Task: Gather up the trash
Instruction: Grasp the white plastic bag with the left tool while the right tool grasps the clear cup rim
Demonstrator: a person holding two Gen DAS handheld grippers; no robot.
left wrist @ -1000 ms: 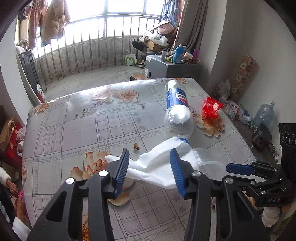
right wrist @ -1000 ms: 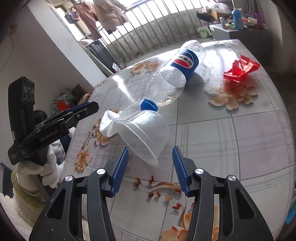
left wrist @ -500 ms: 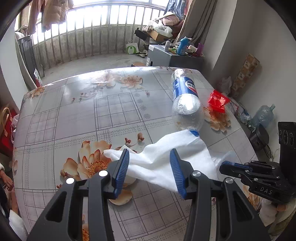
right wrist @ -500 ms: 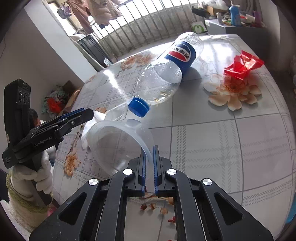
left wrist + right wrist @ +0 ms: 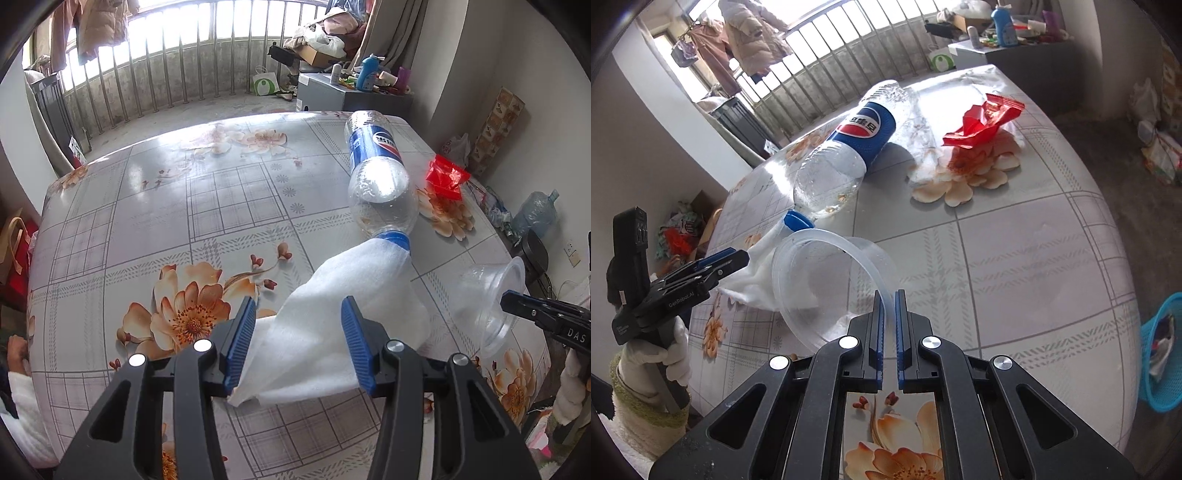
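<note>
A white foam sheet (image 5: pixel 332 314) lies on the flowered table (image 5: pixel 147 221), one end against the blue cap of a lying Pepsi bottle (image 5: pixel 376 177). My left gripper (image 5: pixel 298 301) straddles the sheet; its jaws are opening, with the sheet between them and not pinched. My right gripper (image 5: pixel 889 293) is shut on the rim of a clear plastic cup (image 5: pixel 820 288), holding it tilted above the table. In the left wrist view the cup (image 5: pixel 487 299) hangs at the right from the right gripper (image 5: pixel 517 299). A crumpled red wrapper (image 5: pixel 982 118) sits beyond the bottle (image 5: pixel 857 140).
A blue plastic basket (image 5: pixel 1160 350) holding some rubbish stands on the floor past the table's right edge. A grey cabinet (image 5: pixel 332 92) with bottles stands behind the table, before a barred balcony. A gloved hand (image 5: pixel 665 365) holds the left gripper (image 5: pixel 738 258) at the table's left.
The right gripper closed on the cup's rim and carried the cup away from the foam sheet. The left gripper sank a little lower over the sheet.
</note>
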